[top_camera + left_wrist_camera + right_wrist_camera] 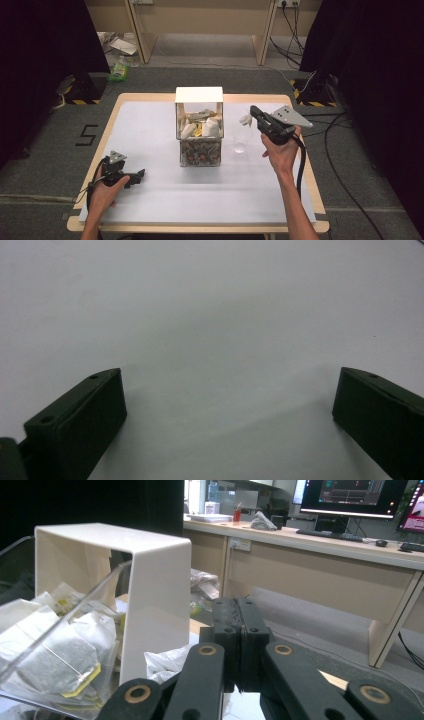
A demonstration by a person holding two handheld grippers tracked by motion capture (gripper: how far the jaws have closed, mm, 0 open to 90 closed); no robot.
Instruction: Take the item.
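**Tea bag held over a glass cup beside the sachet box**

A white sheet covers the wooden tabletop [150, 130], with grey carpet, dark curtains and cables around it. At the left, the left tongs [131, 178] rest low on the sheet in the person's left hand [105, 192]; in the left gripper view their jaws stand wide apart over bare white surface, with nothing between them.

In the middle stands a clear box [199, 135] under a white bent cover [198, 95], its upper tray heaped with tea bags [200, 127] in see-through sachets; the lower part holds what look like small brownish packets.

Right of the box, just beside it, a small clear glass cup [240, 142] stands on the sheet. Above it, the right tongs [255, 114] point toward the box; their jaws are pressed together on a small white tea bag [245, 119], which hangs at the tips. The right gripper view shows the crumpled white paper [165, 662] just left of the closed jaws.

The tea bag looks very light, soft and limp: it should swing and fold rather than hold its shape, and thin paper could tear under a hard pinch. A hold on its upper edge seems best, so the body hangs free into the cup. The cup is probably light, slick and easy to tip
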